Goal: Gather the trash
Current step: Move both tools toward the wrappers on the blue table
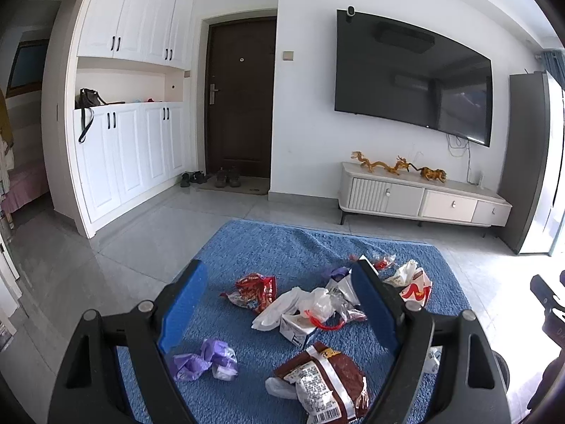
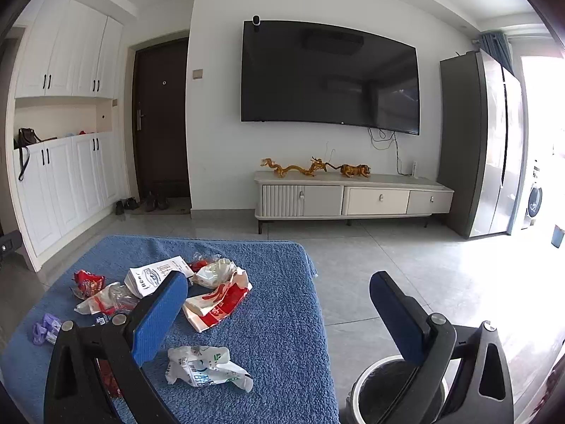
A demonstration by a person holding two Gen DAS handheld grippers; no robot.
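A living room with a wall-mounted television (image 2: 330, 76): wrappers (image 1: 310, 309) litter the blue-covered tabletop (image 2: 282, 318), none apparently collected; the bin (image 2: 363, 388) waits beside it. Left tongs (image 1: 279, 304) and right tongs (image 2: 279, 304) hover spread, empty.

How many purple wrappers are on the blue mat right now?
2. One crumpled purple wrapper lies near the left hand-held gripper; a smaller purple wrapper lies farther back. Others may hide under the pile.

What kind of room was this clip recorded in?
Most likely a home living room by the entrance: a wall-mounted TV above a low TV cabinet, a front door with shoes beside it, and a blue rug strewn with wrappers.
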